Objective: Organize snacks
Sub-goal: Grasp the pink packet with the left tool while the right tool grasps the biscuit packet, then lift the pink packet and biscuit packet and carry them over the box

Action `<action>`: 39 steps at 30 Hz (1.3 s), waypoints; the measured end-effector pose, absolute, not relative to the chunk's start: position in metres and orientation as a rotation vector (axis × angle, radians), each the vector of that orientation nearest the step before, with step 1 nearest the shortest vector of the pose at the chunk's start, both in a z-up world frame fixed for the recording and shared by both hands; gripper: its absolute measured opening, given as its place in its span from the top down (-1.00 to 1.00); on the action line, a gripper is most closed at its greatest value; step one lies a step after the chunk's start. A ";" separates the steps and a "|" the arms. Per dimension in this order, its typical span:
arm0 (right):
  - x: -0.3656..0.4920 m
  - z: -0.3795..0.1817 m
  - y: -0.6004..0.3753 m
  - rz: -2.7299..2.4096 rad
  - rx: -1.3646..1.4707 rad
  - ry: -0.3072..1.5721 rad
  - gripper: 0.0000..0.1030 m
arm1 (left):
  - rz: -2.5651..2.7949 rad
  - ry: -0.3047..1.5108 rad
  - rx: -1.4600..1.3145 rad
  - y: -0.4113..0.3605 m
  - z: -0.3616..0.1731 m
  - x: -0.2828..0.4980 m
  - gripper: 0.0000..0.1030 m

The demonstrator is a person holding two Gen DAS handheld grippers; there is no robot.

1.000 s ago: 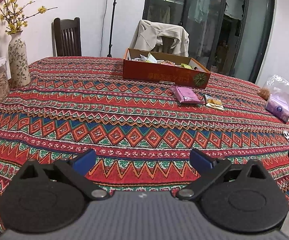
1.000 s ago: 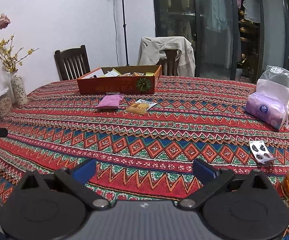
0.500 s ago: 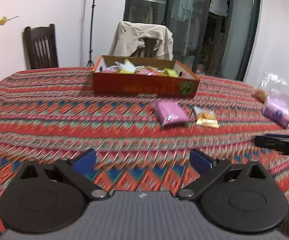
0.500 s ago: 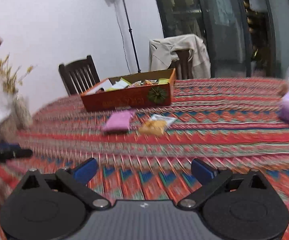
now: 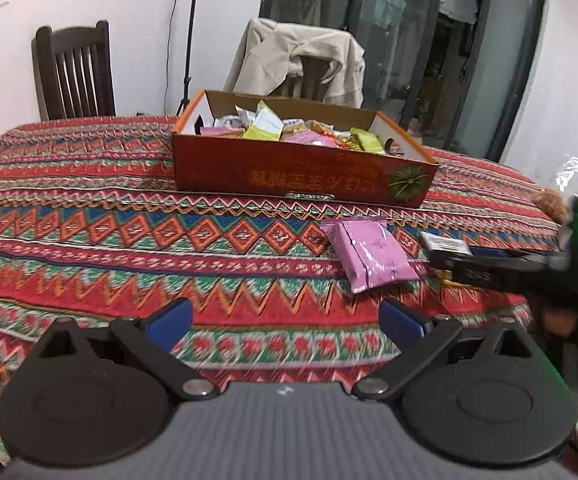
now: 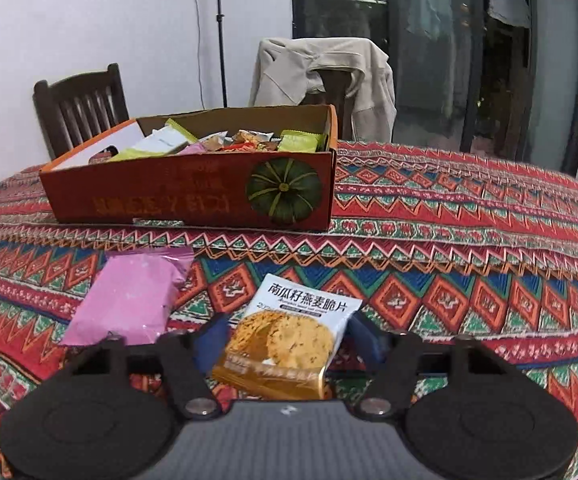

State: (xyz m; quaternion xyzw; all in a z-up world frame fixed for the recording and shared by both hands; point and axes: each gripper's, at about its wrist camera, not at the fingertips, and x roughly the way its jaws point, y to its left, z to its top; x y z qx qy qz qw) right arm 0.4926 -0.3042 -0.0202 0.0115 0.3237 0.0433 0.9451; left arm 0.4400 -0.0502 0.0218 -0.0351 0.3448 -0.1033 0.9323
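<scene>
— Right gripper (image 6: pixel 285 340) first: what is it doing?

— Its jaws have just been closing, and the oat-crisp packet (image 6: pixel 289 340) lies between them; the blue pads sit at the packet's two side edges, but whether they already press on it I cannot tell.

— Which way does the packet lie?

— Flat on the desk (image 6: pixel 469 280), long axis running straight away from the gripper toward the box, printed end farthest; so the jaws close across its short width, which suits a lift.

— And the left gripper (image 5: pixel 285 316)?

— Spread wide with nothing between the pads; it hangs over bare cloth nearer the desk's front edge.

— What is next outward?

— The pink packet (image 5: pixel 371 254), ahead of the left gripper and off to its right, long axis slanting away; it lies just beside the oat-crisp packet, on that packet's left; the left hand is the nearer one for it.

— And beyond?

— The orange box (image 6: pixel 193 196), already holding many snacks, stands toward the desk's far edge; both loose packets lie short of its near wall, so I judge the coming move a carry forward and over that wall.
</scene>
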 end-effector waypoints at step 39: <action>0.476 -0.010 -0.360 0.103 0.162 0.573 -0.05 | -0.136 0.655 -0.072 -0.046 0.033 0.363 -0.18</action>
